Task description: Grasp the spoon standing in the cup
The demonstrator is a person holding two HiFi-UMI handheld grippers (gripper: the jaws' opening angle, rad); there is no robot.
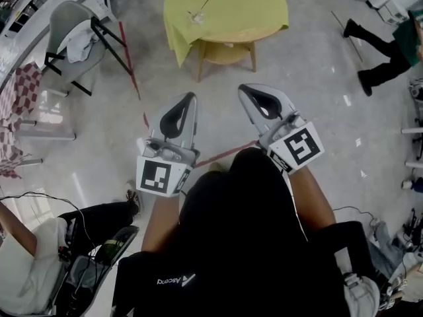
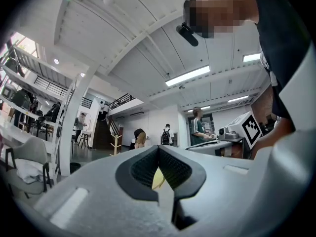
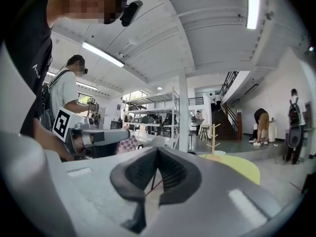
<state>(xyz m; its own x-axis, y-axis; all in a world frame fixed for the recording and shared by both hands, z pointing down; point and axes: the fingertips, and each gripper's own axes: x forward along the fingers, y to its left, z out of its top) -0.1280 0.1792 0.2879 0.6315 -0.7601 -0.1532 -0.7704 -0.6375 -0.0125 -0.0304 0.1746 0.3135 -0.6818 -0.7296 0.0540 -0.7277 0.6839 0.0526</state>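
**Operator:** Report the condition of both grippers.

**Inspector:** Left gripper (image 1: pixel 190 102): jaws fully together, nothing between the pads. Right gripper (image 1: pixel 243 90): same condition, clenched and empty. In each gripper view the dark pads meet along one seam.

**Operator:** Locate the target item.

**Inspector:** The spoon (image 1: pixel 204 3) stands tilted in the cup (image 1: pixel 196 18). In the head view its handle leans up and to the right. The cup sits on the round table (image 1: pixel 228 53), left of the tabletop's centre. Both grippers are well apart from it. They are held side by side in front of the person's body with their tips aimed toward the table. The cup lies ahead of the left gripper, roughly in line with its tip. The right gripper is offset to the cup's right.

**Operator:** Describe the supporting surface.

**Inspector:** A yellow-green cloth (image 1: pixel 258 8) covers the tabletop and hangs over its edge. Wooden legs and a lower shelf show beneath. A wooden peg stand (image 3: pixel 213 137) rises at the table's far side.

**Operator:** Describe the room.

**Inspector:** The floor (image 1: pixel 317 98) is pale and glossy, crossed by a red line (image 1: pixel 128 55). A grey chair (image 1: pixel 69 22) with black legs stands to the left, with a checked cloth (image 1: pixel 23 84) beyond it. The hall is open, with a white ceiling, strip lights, a staircase (image 3: pixel 229 115) and shelving (image 3: pixel 153 117). Other people stand about.
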